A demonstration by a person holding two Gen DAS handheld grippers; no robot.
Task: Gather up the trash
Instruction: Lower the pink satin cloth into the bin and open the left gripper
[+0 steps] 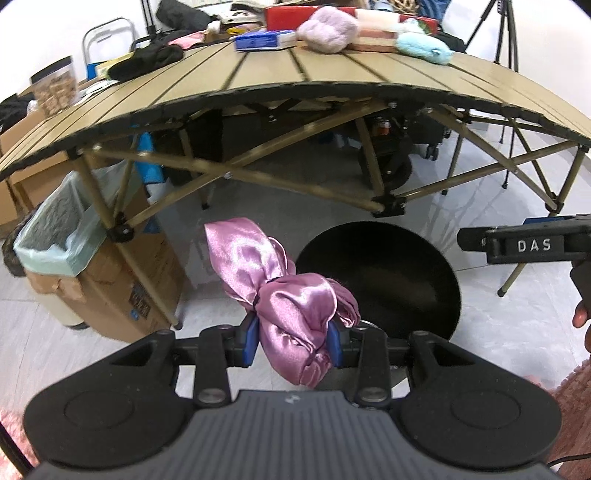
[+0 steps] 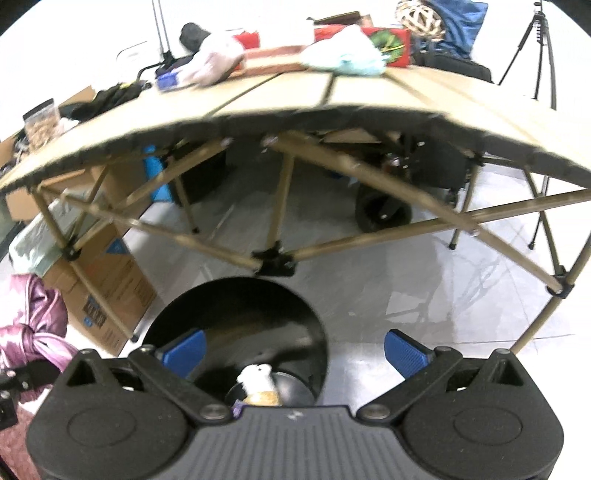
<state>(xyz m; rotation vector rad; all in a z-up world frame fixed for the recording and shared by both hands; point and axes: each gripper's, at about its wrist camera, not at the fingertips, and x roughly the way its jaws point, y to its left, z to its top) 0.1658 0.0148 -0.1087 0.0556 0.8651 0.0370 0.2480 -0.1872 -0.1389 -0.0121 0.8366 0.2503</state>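
My left gripper (image 1: 293, 341) is shut on a knotted pink satin cloth (image 1: 284, 295), held above the floor just left of a round black bin (image 1: 388, 280). The same pink satin cloth (image 2: 33, 325) shows at the left edge of the right wrist view. My right gripper (image 2: 293, 350) stands wide open over the black bin (image 2: 236, 325), nothing between its blue pads. Inside the bin lies a small white and tan piece of trash (image 2: 258, 384). The right gripper (image 1: 532, 243) also pokes in from the right edge of the left wrist view.
A tan slatted folding table (image 1: 332, 77) with crossed legs stands just beyond the bin, carrying a plush pink item (image 1: 328, 27), a blue box (image 1: 264, 40) and a black cloth (image 1: 147, 62). A cardboard box with a green-lined bin (image 1: 62, 236) sits at left. A tripod (image 2: 535, 48) is at far right.
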